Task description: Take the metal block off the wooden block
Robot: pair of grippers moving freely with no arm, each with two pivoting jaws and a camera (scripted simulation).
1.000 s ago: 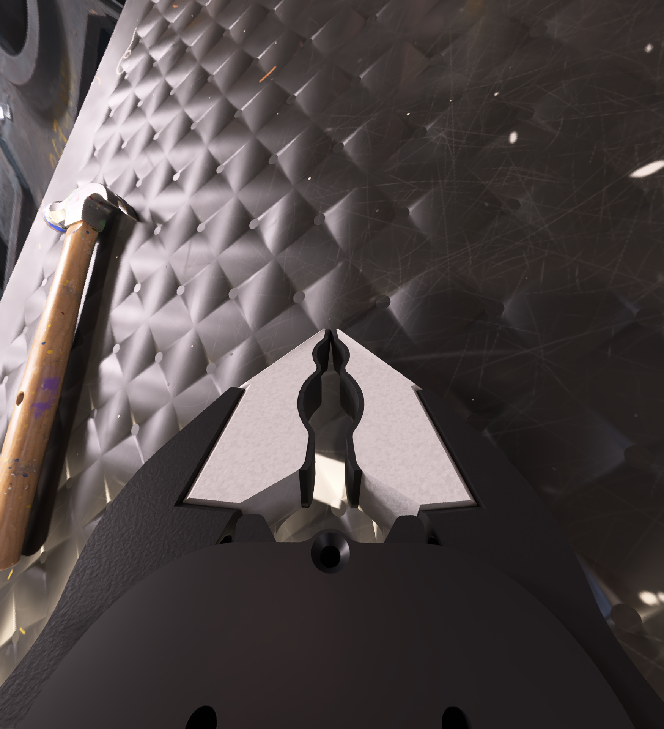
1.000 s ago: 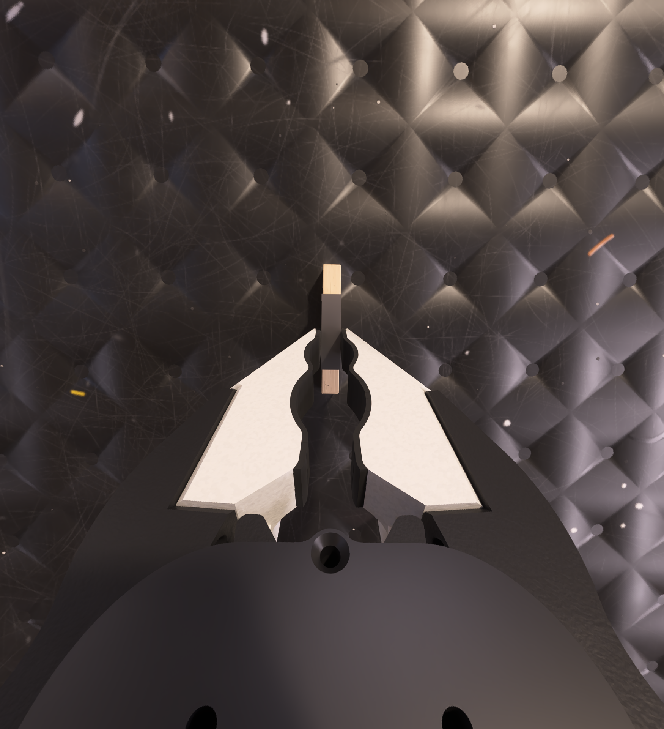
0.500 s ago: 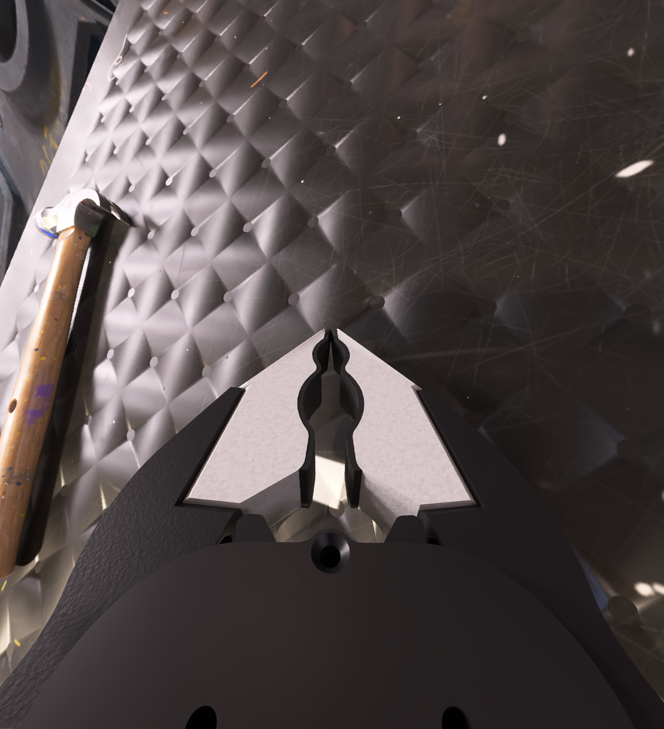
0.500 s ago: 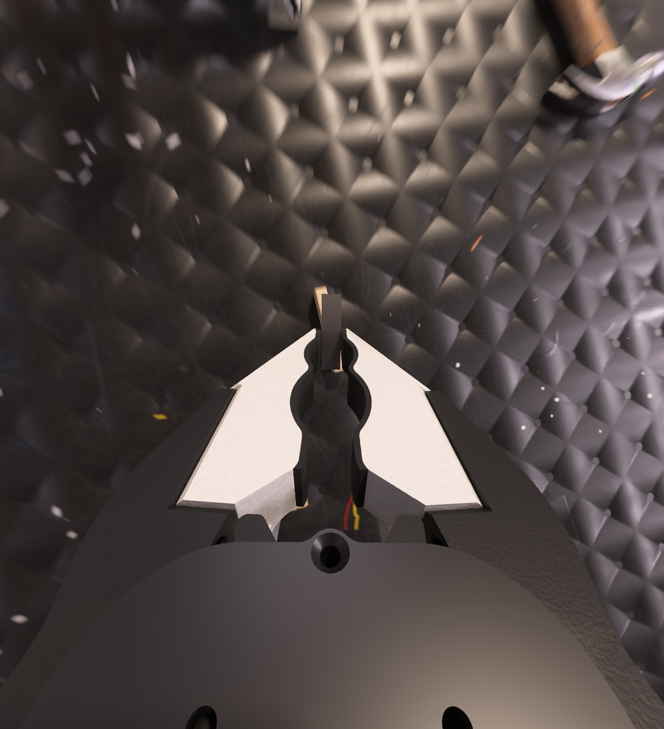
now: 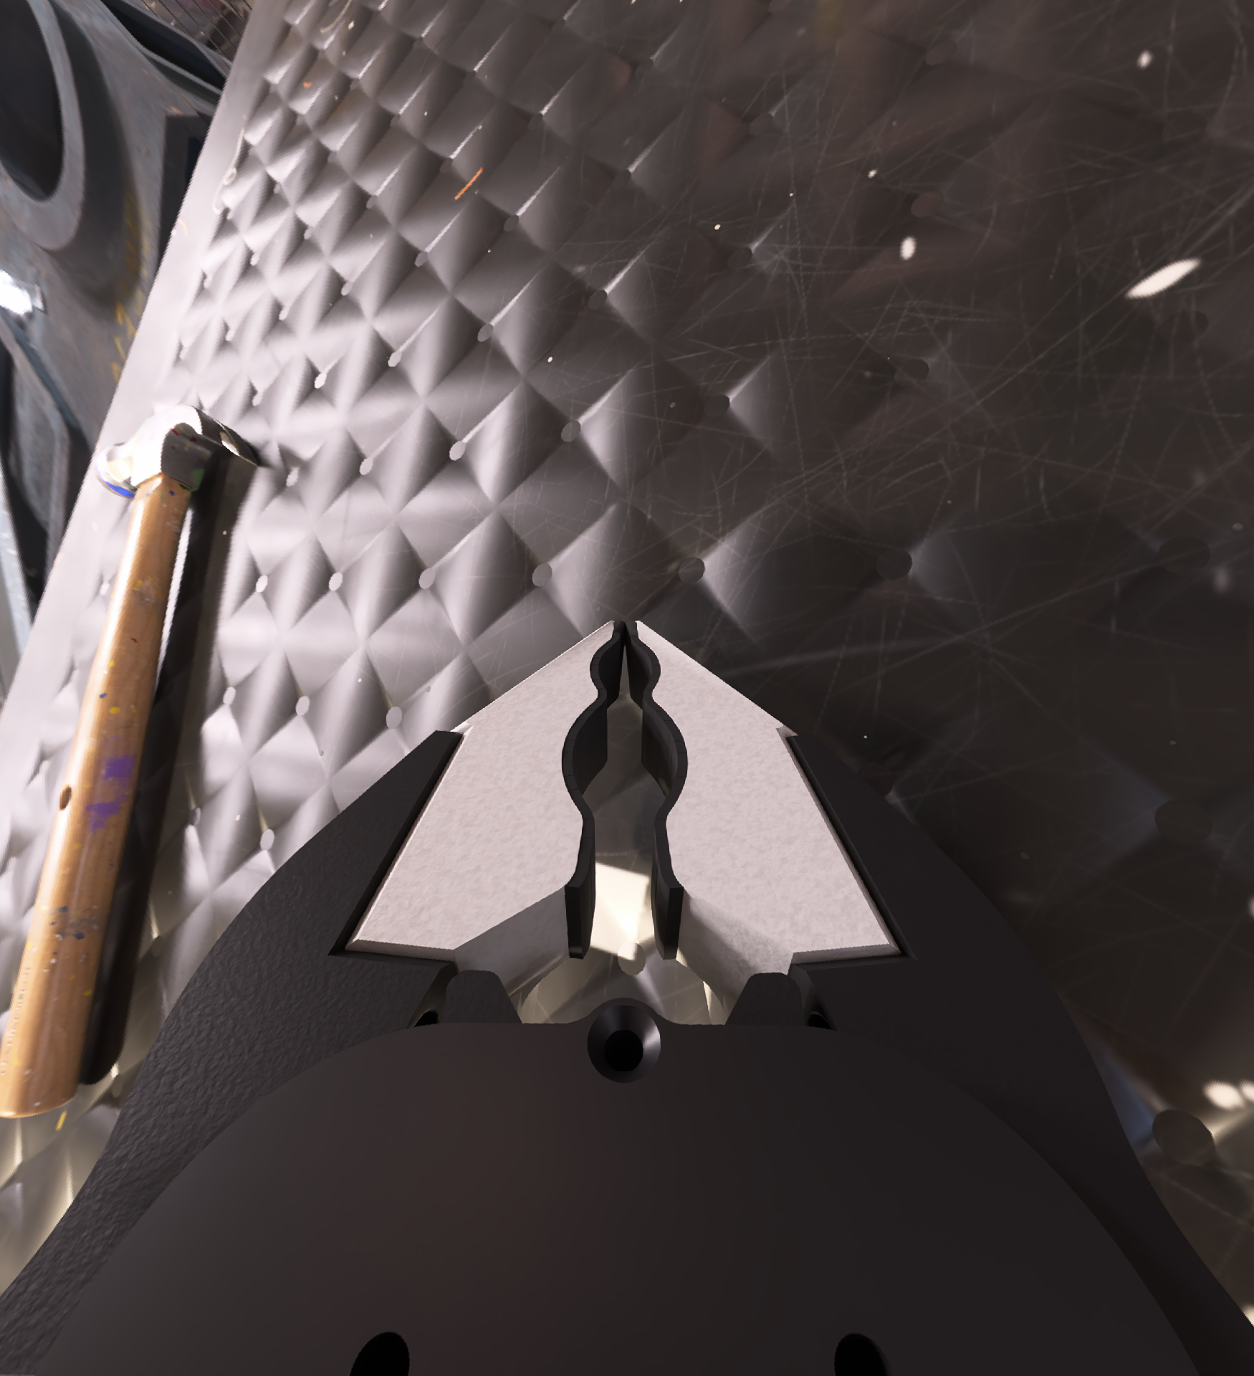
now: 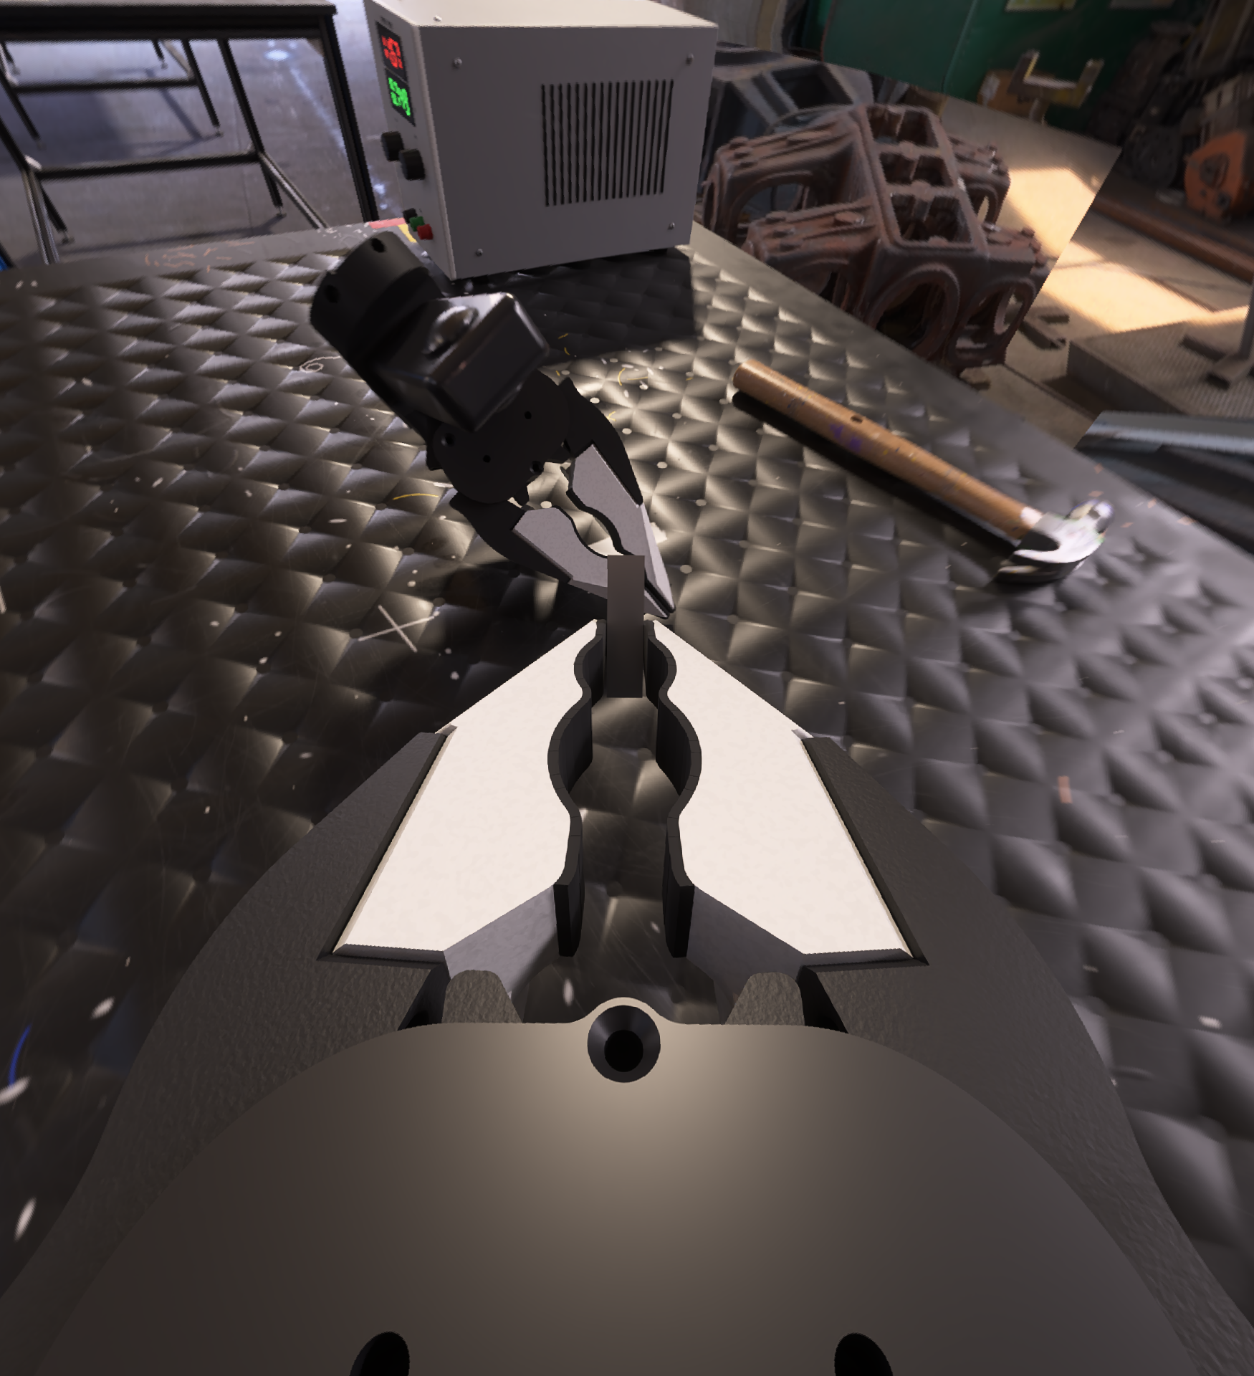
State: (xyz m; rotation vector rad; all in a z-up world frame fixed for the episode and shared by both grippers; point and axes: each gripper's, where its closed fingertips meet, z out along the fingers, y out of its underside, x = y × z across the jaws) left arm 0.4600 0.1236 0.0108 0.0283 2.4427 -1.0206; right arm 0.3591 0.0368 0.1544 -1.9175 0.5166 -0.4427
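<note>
My right gripper (image 6: pixel 625 631) is shut on a small dark metal block (image 6: pixel 625 588), which stands upright between its fingertips above the table. No wooden block shows in either view. My left gripper (image 5: pixel 625 629) is shut and empty, tilted down close over the patterned metal table (image 5: pixel 907 521). It also shows in the right wrist view (image 6: pixel 657 599), just beyond the held block, tips pointing down at the table (image 6: pixel 162 596).
A wooden-handled hammer (image 5: pixel 103 744) lies near the table's edge; in the right wrist view it (image 6: pixel 907 462) lies to the right. A grey box with lit displays (image 6: pixel 557 126) stands at the far edge. Rusty castings (image 6: pixel 892 223) lie beyond the table.
The right wrist view has swung up from looking straight down at the table to looking across it. The wooden ends seen by the metal block earlier no longer show. The left gripper barely moved.
</note>
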